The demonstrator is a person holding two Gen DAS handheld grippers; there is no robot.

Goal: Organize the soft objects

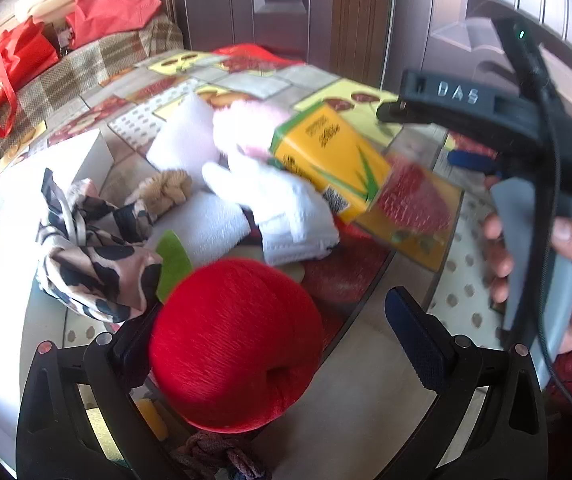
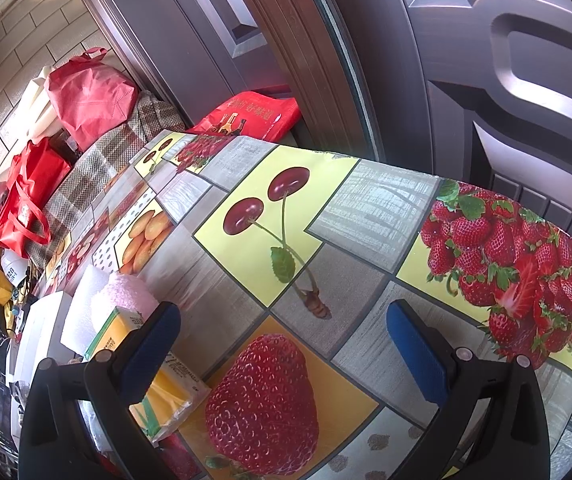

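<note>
Left gripper (image 1: 274,320): fingers set wide apart. A red yarn ball (image 1: 236,344) sits between them, pressed against the left finger (image 1: 134,344); a clear gap separates it from the right finger (image 1: 416,336). The ball is not clamped. Whether it rests on the table or on the finger cannot be told.

Ahead of this claw, on the fruit-print tablecloth (image 1: 458,248), lies a heap of soft goods: a white towel (image 1: 286,212) directly beyond the ball, a second white folded cloth (image 1: 184,140) farther off, a pink fluffy item (image 1: 246,128) beside it, and a tan scrunchie (image 1: 166,190) ahead and left. A leopard-print cloth (image 1: 94,256) lies just left of the left finger. A yellow tissue pack (image 1: 330,156), blurred, lies over the towel, ahead and right.

Right gripper (image 2: 282,340): fingers wide apart, nothing between them but tablecloth (image 2: 366,208). The tissue pack (image 2: 166,392) touches or lies behind the outer side of its left finger (image 2: 146,344); contact cannot be confirmed. In the left wrist view a hand (image 1: 566,276) holds this gripper's handle, right of the left claw.
</note>
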